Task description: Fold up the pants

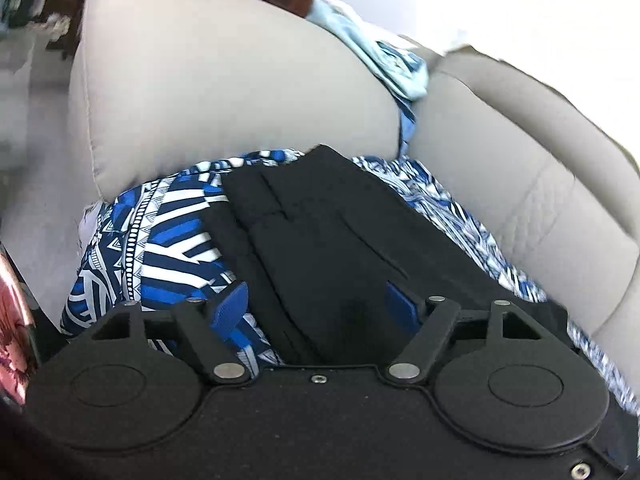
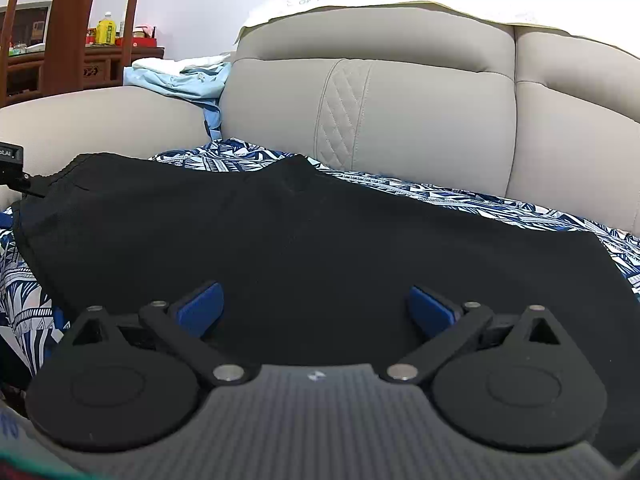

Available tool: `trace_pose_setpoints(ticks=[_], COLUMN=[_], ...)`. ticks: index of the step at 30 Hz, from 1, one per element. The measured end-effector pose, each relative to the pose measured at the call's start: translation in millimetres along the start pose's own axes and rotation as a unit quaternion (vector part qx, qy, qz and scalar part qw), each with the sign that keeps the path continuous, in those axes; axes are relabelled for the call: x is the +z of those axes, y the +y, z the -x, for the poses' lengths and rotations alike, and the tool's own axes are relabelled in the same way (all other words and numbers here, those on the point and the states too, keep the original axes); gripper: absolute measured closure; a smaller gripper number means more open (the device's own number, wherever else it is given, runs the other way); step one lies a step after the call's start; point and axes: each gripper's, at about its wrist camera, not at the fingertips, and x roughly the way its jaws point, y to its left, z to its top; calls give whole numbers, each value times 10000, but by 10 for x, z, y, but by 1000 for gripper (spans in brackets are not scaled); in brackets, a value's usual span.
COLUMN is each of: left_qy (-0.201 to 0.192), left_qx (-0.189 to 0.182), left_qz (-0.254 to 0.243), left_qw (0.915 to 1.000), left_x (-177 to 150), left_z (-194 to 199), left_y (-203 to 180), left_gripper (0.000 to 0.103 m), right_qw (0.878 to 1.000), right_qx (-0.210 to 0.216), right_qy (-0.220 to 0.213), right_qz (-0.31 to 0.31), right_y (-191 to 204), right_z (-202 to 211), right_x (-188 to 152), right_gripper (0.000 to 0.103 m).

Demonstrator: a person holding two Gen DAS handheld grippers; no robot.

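Black pants [image 2: 280,240] lie spread on a blue-and-white patterned cloth [image 2: 480,196] on a beige sofa seat. In the left wrist view the pants [image 1: 328,232] show layered folds and seams. My left gripper [image 1: 316,308] is open, its blue pads [image 1: 230,308] standing on either side of the pants' near edge, just above it. My right gripper [image 2: 316,308] is open and empty, low over the near edge of the pants; its blue pads [image 2: 200,308] are wide apart.
The sofa backrest [image 2: 400,120] rises behind the pants, and the armrest [image 1: 220,100] stands at the left. Light blue and white clothes [image 2: 180,76] are piled on the armrest. A wooden shelf with bottles [image 2: 106,30] stands beyond.
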Motion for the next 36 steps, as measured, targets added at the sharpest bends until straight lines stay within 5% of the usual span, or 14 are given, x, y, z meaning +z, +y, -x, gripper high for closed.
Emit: trace_pose_setpoints(ticks=[4,10,12,13,14,15,21,25,29,32,36], left_qy=[78,-50,-94,-131,-182,-190,-546,-824,-970,-876,215], left_qx=[171,6,54,106,285,539,733,68,-827,-1612,-2694], left_qz=[230,178,128,128,142,115,-655,-987,-1465,-2094,-3018], left_qw=[9996,9998,9999,9998,9993,9983,9937,9917,9810,9605,9142], left_x=[117,279,319,328,339,353,413,499,411,74,-711], left_z=[-235,-552,-629,-642,-650,-665,-515,-313,-77,169,369], left_y=[124,147,127,115,106,95,-262,-762,-1550,-2245,-2948], left_gripper=[31,4,6,24,67,80,89,89,89,87,84], right_qw=[10000,10000,10000,10000,10000,10000,9986,9991,9882,9706,9522], right_qx=[0,-2,13,14,18,28,-19,-395,-1093,-1430,-1801], right_qy=[0,3,13,21,31,42,-214,-105,-58,-100,-162], right_qz=[0,2,11,14,20,30,478,105,-1074,-1931,-2463], right_y=[1,5,-13,-15,-14,-16,-143,-674,-1416,-1908,-2295], right_z=[0,-1,1,1,1,0,106,171,281,432,666], right_x=[0,1,-2,2,7,14,238,479,625,609,490], right_gripper=[0,0,0,0,0,0,0,0,0,1,1])
